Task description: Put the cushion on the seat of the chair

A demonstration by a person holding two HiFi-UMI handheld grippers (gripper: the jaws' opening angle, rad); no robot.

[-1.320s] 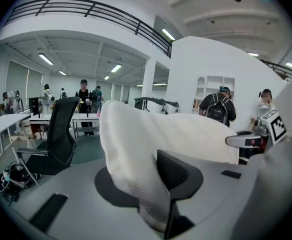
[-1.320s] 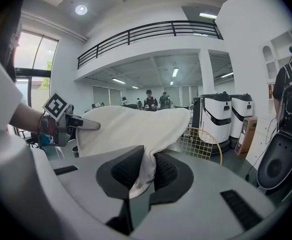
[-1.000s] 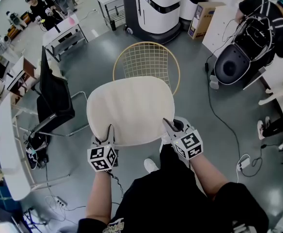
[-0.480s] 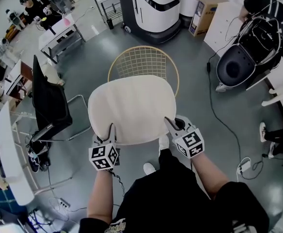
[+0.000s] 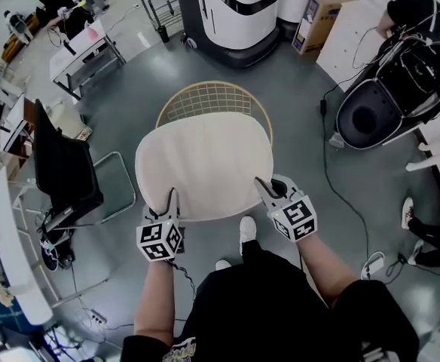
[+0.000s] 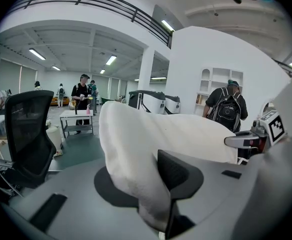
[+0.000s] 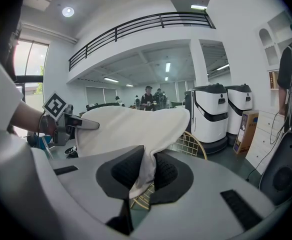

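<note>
Cushion (image 5: pixel 205 164) nearer chair (image 5: pixel 205 100), grey floor (image 5: pixel 303 127)

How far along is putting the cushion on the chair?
Done: the cushion is picked up, the left gripper and right gripper each shut on its near edge. In hand: it is held above the wire chair. Left: lay it down there, release.

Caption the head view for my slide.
Left gripper and right gripper hold the cream cushion by its near edge over the wire chair.
</note>
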